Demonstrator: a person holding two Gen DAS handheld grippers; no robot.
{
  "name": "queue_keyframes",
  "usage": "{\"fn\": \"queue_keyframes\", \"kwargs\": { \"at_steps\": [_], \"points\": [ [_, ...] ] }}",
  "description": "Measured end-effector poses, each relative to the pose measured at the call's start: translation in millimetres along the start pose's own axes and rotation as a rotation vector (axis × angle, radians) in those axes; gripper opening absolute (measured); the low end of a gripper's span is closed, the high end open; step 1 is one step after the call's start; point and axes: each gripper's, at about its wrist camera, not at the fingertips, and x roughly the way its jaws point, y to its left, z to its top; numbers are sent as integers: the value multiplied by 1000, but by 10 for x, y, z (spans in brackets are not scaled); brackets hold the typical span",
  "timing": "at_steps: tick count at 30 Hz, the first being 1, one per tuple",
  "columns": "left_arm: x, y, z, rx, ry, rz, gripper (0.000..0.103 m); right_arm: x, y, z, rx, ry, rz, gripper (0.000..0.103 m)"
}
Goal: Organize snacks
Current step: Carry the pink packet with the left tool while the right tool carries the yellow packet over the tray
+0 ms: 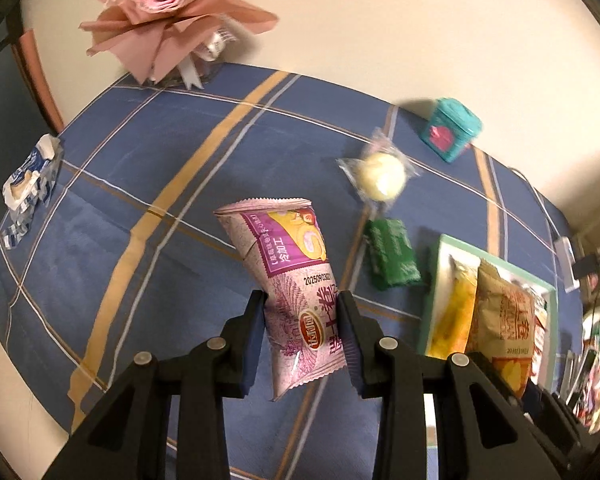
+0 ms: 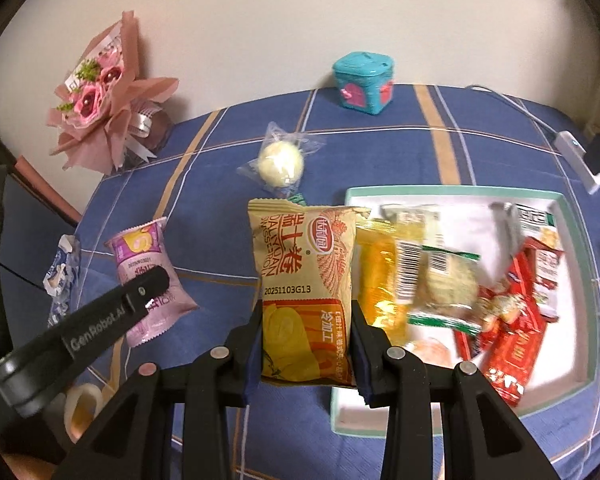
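Crinkly purple foil, the purple snack packet (image 1: pixel 296 300) hangs pinched in the left tool (image 1: pixel 302 304) above the blue checked worktop (image 1: pixel 140 208). The right tool (image 2: pixel 306 312) is clamped on the yellow snack packet (image 2: pixel 304 276) beside the white tray (image 2: pixel 572 216). Both grips sit near the packets' lower halves, so slick film could slide free. The crowded tray may spill over its rim.
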Motion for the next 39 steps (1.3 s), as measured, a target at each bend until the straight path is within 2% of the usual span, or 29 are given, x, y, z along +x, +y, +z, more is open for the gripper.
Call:
{"fn": "queue_keyframes", "kwargs": {
  "at_steps": [6,10,18,23,31,39],
  "points": [
    [16,-298,-194,62,27,-30,37,-157,-275,-83,43,-14,-29,39],
    [53,-579,-343,140,56,-52,38,-217,-474,-129,67,-17,-41,39],
    [203,-991,-599,245,128,-80,38,-96,-909,-211,134,48,-103,40],
    [260,-1219,-737,315,140,-60,38,-49,-1166,-264,176,83,-128,40],
    [242,-1366,-825,384,134,-39,38,-16,-1502,-332,261,116,-127,40],
    [256,-1442,-814,413,133,-43,38,82,-1523,-364,262,153,-131,40]
  ]
}}
